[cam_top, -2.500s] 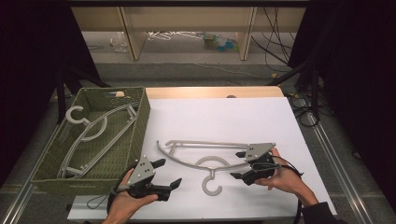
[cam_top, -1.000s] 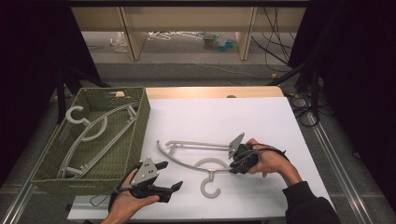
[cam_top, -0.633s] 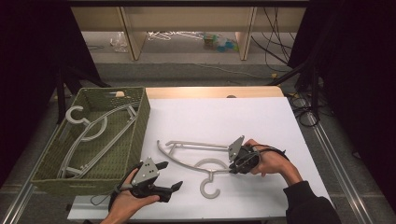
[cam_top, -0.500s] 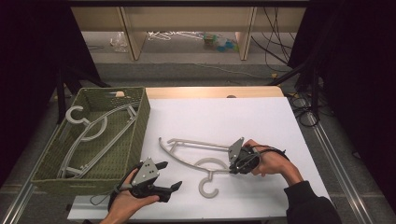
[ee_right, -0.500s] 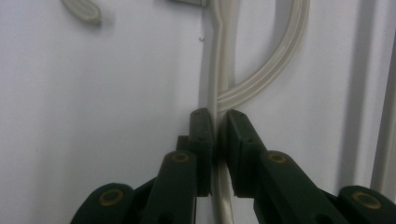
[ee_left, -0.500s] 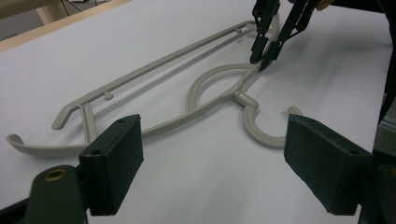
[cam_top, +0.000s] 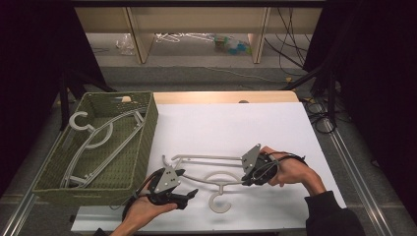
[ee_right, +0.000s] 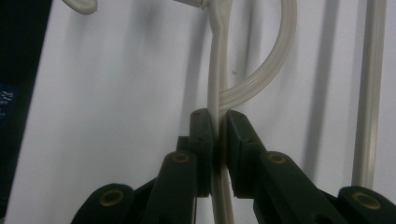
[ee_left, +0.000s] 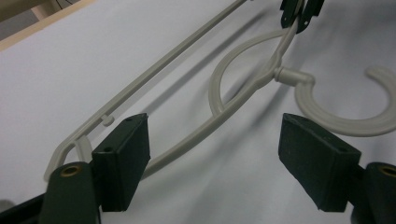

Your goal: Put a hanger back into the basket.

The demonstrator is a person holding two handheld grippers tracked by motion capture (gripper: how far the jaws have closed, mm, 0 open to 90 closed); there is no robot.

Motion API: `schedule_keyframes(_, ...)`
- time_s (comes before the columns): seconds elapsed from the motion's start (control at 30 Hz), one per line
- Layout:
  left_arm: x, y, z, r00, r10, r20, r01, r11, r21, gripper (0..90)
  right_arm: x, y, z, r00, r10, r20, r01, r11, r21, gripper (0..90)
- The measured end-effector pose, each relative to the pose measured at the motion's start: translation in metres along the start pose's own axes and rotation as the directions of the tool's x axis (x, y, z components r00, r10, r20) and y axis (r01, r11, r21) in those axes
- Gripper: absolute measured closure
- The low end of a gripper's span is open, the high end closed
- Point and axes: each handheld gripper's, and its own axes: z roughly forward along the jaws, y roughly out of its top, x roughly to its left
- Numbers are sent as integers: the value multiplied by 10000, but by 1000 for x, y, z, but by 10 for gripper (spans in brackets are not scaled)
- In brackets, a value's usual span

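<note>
Pale grey plastic coat hanger (cam_top: 206,174) is lying on the white worktop (cam_top: 236,123), its hook pointing toward six o'clock in the high view and its straight bar running along the twelve o'clock side. It is looking light, thin and fairly stiff, though the long slim arms are likely to flex and swing if lifted from one end; the smooth plastic could twist between flat pads. Taking hold on the shoulder arm close to the neck, where the curved brace meets it, seems the steadiest place.

Right gripper (cam_top: 252,173) is doing just that: in the right gripper view its fingers (ee_right: 201,140) are pinching the shoulder arm tightly, just at the three o'clock side of the neck. Left gripper (cam_top: 184,192) is waiting at about seven o'clock from the hook; its jaws have just been narrowing slightly, yet the fingers (ee_left: 123,161) are standing wide apart with nothing pressed between them, the hanger's other arm lying just beyond them.

At nine o'clock, an olive-green woven basket (cam_top: 142,142) is sitting beside the worktop, already containing a matching pale hanger (cam_top: 93,140).
</note>
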Motion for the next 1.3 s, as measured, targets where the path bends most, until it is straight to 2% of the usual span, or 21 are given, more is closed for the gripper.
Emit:
schedule_keyframes(0.1, -5, 1, 9, 9992, 393, -43, -392, 9989, 244, 255, 3, 4, -3, 10000, -22, -82, 22, 10000, 10, 822)
schedule_keyframes(0.13, -6, 0, 12, 9981, 590, 179, -596, 9977, 338, 259, 3, 4, -3, 9999, -35, -146, 34, 10000, -53, 822)
schedule_keyframes(0.17, -7, 1, 14, 9961, 875, 148, -882, 9945, 570, 263, 4, 5, -5, 10000, 13, -84, -13, 10000, 7, 822)
schedule_keyframes(0.23, -10, 1, 20, 9929, 1158, 270, -1177, 9897, 818, 273, 5, 7, -6, 9998, -108, -180, 107, 9999, -86, 822)
schedule_keyframes(0.33, -12, 1, 24, 9888, 1480, 172, -1489, 9850, 875, 293, 7, 9, -5, 9994, -234, -248, 232, 9997, -80, 823)
schedule_keyframes(0.43, -11, 3, 26, 9820, 1887, 56, -1883, 9769, 1015, 325, 8, 11, -5, 9993, -271, -264, 268, 9996, -85, 823)
schedule_keyframes(0.5, -12, 3, 29, 9804, 1966, 88, -1965, 9754, 1002, 348, 10, 12, -7, 9994, -148, -309, 147, 9999, -39, 823)
schedule_keyframes(0.53, -13, 3, 31, 9816, 1903, 159, -1909, 9771, 936, 357, 9, 12, -7, 9992, -248, -323, 244, 9996, -102, 822)
schedule_keyframes(0.7, -18, 5, 38, 9694, 2434, 325, -2455, 9640, 1018, 395, 11, 14, -8, 9988, -197, -446, 193, 9998, -89, 823)
schedule_keyframes(0.73, -19, 4, 40, 9679, 2493, 309, -2511, 9636, 913, 418, 11, 15, -9, 9990, -262, -369, 260, 9996, -69, 823)
schedule_keyframes(0.8, -20, 6, 41, 9609, 2756, 289, -2771, 9561, 958, 454, 11, 15, -9, 9986, -299, -438, 293, 9995, -145, 823)
schedule_keyframes(0.9, -20, 8, 43, 9570, 2843, 566, -2887, 9525, 964, 543, 12, 16, -9, 9990, -245, -381, 240, 9996, -129, 822)
schedule_keyframes(0.93, -21, 9, 42, 9505, 3029, 694, -3085, 9467, 928, 583, 12, 16, -9, 9991, -221, -369, 216, 9997, -130, 823)
schedule_keyframes(0.97, -22, 10, 41, 9415, 3313, 613, -3358, 9376, 906, 614, 12, 16, -10, 9987, -185, -465, 176, 9997, -191, 823)
schedule_keyframes(1.0, -24, 11, 39, 9294, 3645, 579, -3685, 9254, 890, 624, 11, 15, -10, 9988, -170, -464, 161, 9996, -214, 823)
schedule_keyframes(1.07, -24, 14, 37, 9168, 3952, 578, -3990, 9130, 852, 653, 12, 15, -10, 9989, -138, -453, 126, 9996, -268, 823)
schedule_keyframes(1.1, -24, 16, 34, 9134, 4030, 573, -4063, 9110, 700, 672, 12, 14, -10, 9989, -98, -448, 87, 9996, -253, 824)
schedule_keyframes(1.13, -24, 19, 32, 9071, 4166, 600, -4199, 9054, 629, 697, 11, 14, -11, 9990, -52, -434, 42, 9997, -226, 824)
schedule_keyframes(1.17, -24, 21, 30, 8980, 4332, 771, -4382, 8963, 677, 709, 11, 14, -11, 9988, -43, -486, 30, 9996, -266, 825)
schedule_keyframes(1.2, -26, 23, 28, 8835, 4613, 815, -4663, 8825, 608, 722, 11, 13, -12, 9988, -53, -492, 36, 9994, -346, 824)
schedule_keyframes(1.3, -29, 26, 26, 8694, 4835, 1019, -4905, 8694, 600, 749, 11, 11, -16, 9987, -70, -508, 44, 9987, -513, 815)
